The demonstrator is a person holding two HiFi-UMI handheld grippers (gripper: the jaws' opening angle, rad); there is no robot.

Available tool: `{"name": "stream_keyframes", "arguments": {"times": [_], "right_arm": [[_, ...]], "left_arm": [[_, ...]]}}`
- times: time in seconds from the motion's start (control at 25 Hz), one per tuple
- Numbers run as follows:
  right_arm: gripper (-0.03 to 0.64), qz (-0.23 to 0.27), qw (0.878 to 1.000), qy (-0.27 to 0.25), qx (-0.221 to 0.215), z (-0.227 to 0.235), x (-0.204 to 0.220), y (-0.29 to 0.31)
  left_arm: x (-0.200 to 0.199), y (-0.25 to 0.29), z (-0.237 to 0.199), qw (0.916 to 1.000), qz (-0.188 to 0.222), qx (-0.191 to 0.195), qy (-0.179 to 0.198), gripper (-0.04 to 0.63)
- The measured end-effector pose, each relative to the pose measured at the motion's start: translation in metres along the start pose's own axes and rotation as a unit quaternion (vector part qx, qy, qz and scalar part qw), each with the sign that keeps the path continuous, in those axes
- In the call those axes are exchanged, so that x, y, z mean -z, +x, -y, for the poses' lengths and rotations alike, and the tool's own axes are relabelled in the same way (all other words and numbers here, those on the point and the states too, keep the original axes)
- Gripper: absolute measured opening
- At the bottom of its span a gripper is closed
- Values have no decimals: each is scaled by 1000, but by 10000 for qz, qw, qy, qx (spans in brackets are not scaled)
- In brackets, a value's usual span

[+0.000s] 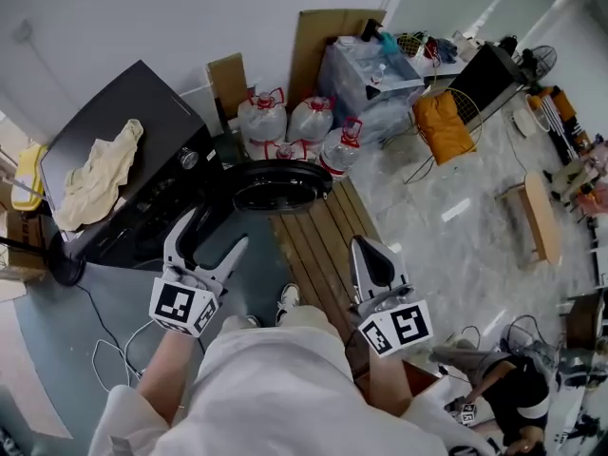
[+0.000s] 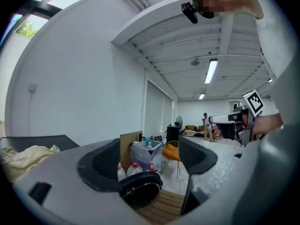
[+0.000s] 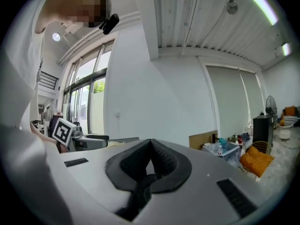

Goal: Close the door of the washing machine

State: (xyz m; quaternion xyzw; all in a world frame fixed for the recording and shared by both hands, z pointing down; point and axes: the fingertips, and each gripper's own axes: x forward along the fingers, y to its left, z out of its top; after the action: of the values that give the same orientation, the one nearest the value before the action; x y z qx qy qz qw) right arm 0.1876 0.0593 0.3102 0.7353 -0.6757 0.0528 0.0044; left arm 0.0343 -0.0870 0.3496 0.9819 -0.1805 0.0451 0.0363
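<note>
Head view, steeply down: catches the round black door (image 1: 280, 186) of the washing machine (image 1: 142, 145) swung wide open, lying almost flat out from the right end of the machine's front, over the far end of a wooden slat platform (image 1: 321, 236). Hides the drum opening behind the door and the dark front panel. Cannot settle whether the left gripper (image 1: 217, 231), fingers spread just below the door's near rim, touches it. Places the right gripper (image 1: 370, 247) well apart over the slats, fingers pressed together on nothing. Shows a pale cloth (image 1: 95, 171) crumpled on the machine's top, toward its left edge, and water bottles (image 1: 285, 122) on the floor just behind the door.

Left gripper view: frames the door (image 2: 140, 191) low between the wide-set jaws and beyond them, glass centre facing the camera, lower rim cut off by the gripper's own body. Adds the cloth (image 2: 23, 156) at the far left edge and the right gripper at the right edge.

Right gripper view: confirms the dark pads (image 3: 161, 163) meeting with nothing between. Misses the door altogether; offers only a thin sliver of the machine's top at left.
</note>
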Motion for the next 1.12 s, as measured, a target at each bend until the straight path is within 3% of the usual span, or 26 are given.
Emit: {"name": "stream_keyframes", "arguments": {"times": [0.32,0.56,0.88,1.12], "right_arm": [[-3,-233,9991,283,-195,30,22,24],[-3,-584,9969,464,-235,45,55,33],[-3,-943,9938,295,-514,64,73,51],[-3,-1025,9926,279,-592,82,89,63]], "left_arm": [[51,74,3,9960,-854,109,250,371],[121,131,-15,9796,-1916,160,580,371],[192,206,-36,9633,-2573,159,745,371],[236,255,-38,9468,-3042,466,942,371]]}}
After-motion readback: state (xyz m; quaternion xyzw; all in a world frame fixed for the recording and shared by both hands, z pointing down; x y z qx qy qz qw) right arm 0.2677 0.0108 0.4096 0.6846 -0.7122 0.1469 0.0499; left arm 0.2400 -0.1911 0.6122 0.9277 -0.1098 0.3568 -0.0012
